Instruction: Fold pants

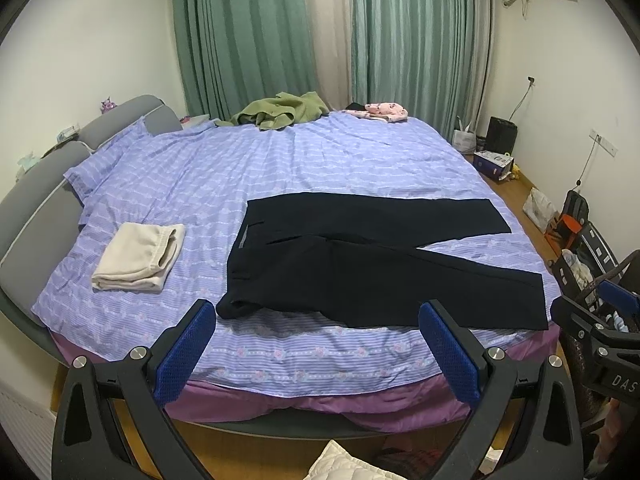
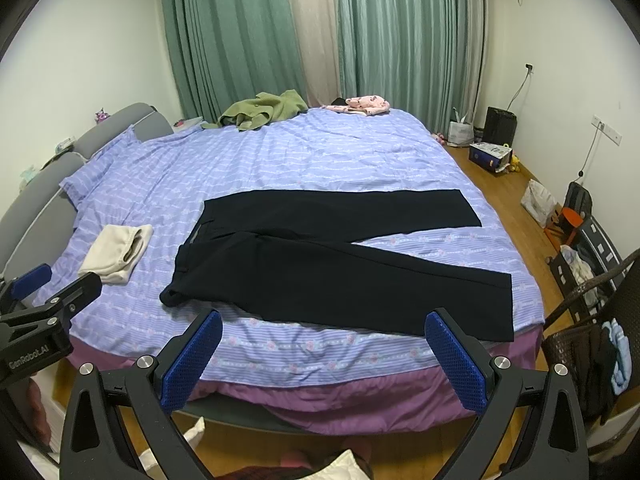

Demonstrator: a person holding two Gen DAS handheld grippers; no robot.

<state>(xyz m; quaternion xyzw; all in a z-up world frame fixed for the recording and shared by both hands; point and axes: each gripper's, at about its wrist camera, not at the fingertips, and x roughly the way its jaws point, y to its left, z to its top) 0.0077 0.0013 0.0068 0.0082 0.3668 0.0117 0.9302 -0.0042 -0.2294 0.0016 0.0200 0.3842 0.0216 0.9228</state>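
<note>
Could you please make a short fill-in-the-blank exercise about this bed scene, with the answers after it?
1. The dark pants lie spread out on the ____.
2. The folded cream garment lies beside the pants' ____ end.
3. Both the left gripper and the right gripper are ____ and hold nothing.
4. The green garment lies crumpled near the ____.

Answers: bed; waistband; open; curtains
</note>
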